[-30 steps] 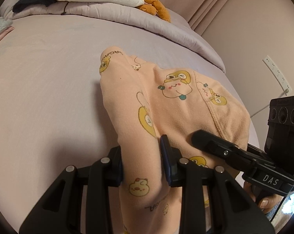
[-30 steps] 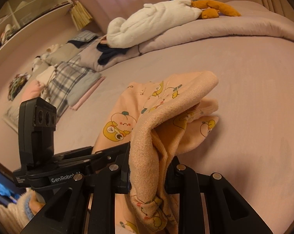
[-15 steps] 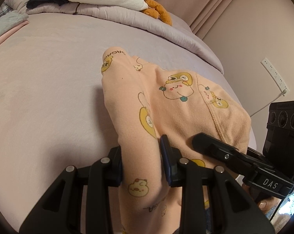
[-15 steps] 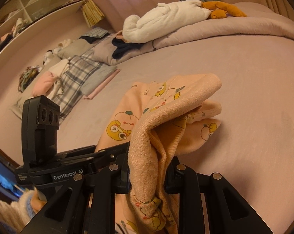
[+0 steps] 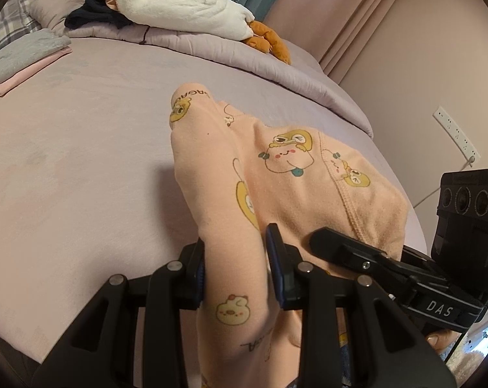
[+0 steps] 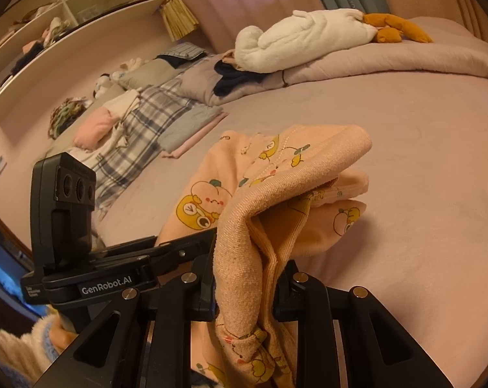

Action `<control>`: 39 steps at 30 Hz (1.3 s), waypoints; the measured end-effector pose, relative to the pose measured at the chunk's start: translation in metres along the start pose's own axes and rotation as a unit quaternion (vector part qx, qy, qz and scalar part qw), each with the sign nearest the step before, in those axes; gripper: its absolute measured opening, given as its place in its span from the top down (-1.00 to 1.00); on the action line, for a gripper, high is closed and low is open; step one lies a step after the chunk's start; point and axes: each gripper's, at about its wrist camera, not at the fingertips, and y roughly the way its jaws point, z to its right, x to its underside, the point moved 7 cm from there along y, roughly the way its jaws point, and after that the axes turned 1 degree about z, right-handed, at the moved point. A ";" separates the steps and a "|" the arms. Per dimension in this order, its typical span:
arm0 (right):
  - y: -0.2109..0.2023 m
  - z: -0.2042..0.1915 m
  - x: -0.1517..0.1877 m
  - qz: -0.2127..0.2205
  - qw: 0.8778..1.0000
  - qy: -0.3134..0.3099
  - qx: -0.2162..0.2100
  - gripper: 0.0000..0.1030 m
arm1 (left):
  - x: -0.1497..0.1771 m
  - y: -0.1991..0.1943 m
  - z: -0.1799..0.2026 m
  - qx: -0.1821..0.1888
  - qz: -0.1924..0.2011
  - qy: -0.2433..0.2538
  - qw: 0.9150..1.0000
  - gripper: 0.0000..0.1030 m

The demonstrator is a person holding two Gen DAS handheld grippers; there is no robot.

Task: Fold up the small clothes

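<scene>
- Left gripper [image 5: 235,266]: fingers [image 5: 199,266] clamped on a narrow run of the peach printed garment [image 5: 286,174]; the cloth drapes forward toward 12 o'clock onto the bed [image 5: 82,161].
- Right gripper [image 6: 247,287]: fingers [image 6: 284,286] pinched on a bunched ribbed edge of the same garment; its far end rests on the bed sheet.
- Step, as I judge it: carrying the held edge over to fold. Keep both grips level and the span taut, lower evenly, match edges before letting go.
- Around: folded grey and pink pile [image 5: 20,61] at 10 o'clock, white plush [image 5: 179,9] at 12 on the rolled duvet [image 5: 276,74], well apart.
- In the way: nothing near; the two grippers sit close together, so mind a clash.
</scene>
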 end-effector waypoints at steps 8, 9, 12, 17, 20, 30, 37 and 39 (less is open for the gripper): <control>0.001 -0.006 0.000 -0.002 1.000 -0.007 0.002 0.51 | 0.003 -0.006 -0.004 0.005 0.004 -0.009 1.000 0.42; 0.003 -0.006 0.000 -0.004 1.000 -0.008 0.002 0.51 | 0.004 -0.006 -0.004 0.006 0.004 -0.011 1.000 0.42; 0.004 -0.008 0.001 -0.006 1.000 -0.009 0.002 0.51 | 0.004 -0.007 -0.007 0.008 0.005 -0.014 1.000 0.42; 0.007 -0.009 0.001 -0.011 1.000 -0.013 0.001 0.51 | 0.005 -0.009 -0.012 0.009 0.007 -0.021 1.000 0.42; 0.009 -0.010 0.001 -0.013 1.000 -0.016 -0.001 0.51 | 0.004 -0.011 -0.015 0.008 0.009 -0.024 1.000 0.42; 0.019 -0.015 0.000 -0.023 0.999 -0.026 -0.009 0.51 | 0.005 -0.018 -0.027 0.001 0.018 -0.035 0.999 0.42; 0.025 -0.015 0.001 -0.032 0.999 -0.029 -0.010 0.51 | 0.004 -0.016 -0.035 0.003 0.016 -0.046 0.999 0.42; 0.025 -0.013 0.000 -0.034 0.999 -0.029 -0.009 0.51 | 0.004 -0.015 -0.036 0.004 0.016 -0.047 0.999 0.42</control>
